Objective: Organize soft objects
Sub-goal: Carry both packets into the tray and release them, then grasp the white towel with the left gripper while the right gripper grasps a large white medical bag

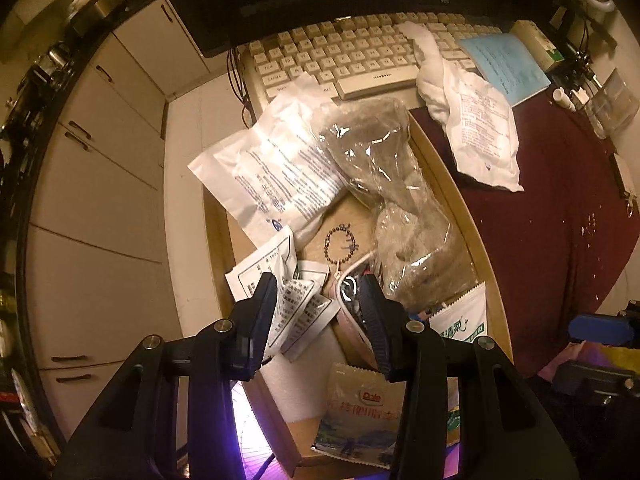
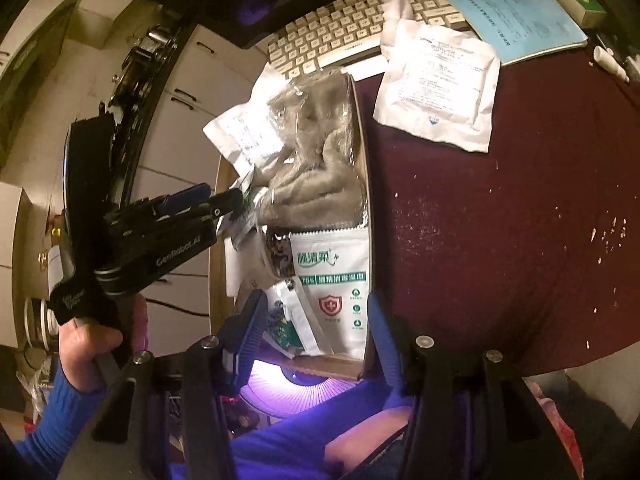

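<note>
Both tools, left tool [image 1: 320, 316] and right tool [image 2: 316, 332], are hovering spread apart, seemingly gripping nothing, over the cardboard box [image 1: 452, 184] of soft packets.

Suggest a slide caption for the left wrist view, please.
Open left gripper hovers over a cardboard box of packets and a bagged grey plush.

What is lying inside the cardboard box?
The cardboard box holds a grey plush in clear plastic, white pouches, a bead chain, and a wipes pack. Whatever lies beneath them is covered.
</note>
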Available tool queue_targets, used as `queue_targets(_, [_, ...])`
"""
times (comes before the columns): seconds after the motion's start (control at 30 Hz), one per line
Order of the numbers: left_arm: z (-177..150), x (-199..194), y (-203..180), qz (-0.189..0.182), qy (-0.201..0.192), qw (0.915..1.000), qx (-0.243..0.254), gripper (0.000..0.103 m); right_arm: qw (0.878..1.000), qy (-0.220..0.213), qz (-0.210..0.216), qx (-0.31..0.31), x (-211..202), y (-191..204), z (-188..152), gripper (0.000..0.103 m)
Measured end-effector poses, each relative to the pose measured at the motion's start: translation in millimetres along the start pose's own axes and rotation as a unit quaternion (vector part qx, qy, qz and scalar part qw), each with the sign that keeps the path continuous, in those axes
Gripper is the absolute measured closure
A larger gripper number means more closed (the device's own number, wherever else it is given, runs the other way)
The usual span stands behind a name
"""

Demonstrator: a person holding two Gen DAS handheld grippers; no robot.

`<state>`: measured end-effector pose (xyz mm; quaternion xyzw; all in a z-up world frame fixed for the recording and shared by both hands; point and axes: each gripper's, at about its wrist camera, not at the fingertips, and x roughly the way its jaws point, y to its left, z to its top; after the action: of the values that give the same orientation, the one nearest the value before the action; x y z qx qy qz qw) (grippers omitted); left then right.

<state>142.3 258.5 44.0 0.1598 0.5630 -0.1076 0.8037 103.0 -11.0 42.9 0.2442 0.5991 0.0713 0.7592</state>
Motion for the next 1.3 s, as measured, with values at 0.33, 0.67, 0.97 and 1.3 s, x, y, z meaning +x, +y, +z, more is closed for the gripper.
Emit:
queue_targets(0.33, [9.0, 0.0, -0.5, 0.009, -0.004, 0.9999, 0.012, 0.060, 1.000, -0.007, -0.006, -0.007, 3.2, 3.6, 17.4, 0.049])
queue_targets(0.67, [30.8, 0.2, 1.9, -0.029, 0.007, 0.9995, 0.001, 0.060, 0.999, -0.015, -0.030, 0.027, 8.0, -14.6, 45.5, 0.036])
queue_targets(0.97, [98.8, -2.7, -13.1, -0.080, 0.006, 0.9967, 0.007, 0.060, 0.985, -0.059, -0.121, 0.111, 18.9, -66.8, 116.1, 0.022])
queue_targets(1.3, [139.4, 12.5, -28.4, -0.077, 0.025, 0.9965, 0.019, 0.060, 0.963, -0.049, -0.231, 0.133, 77.7, -67.8, 154.8, 0.010])
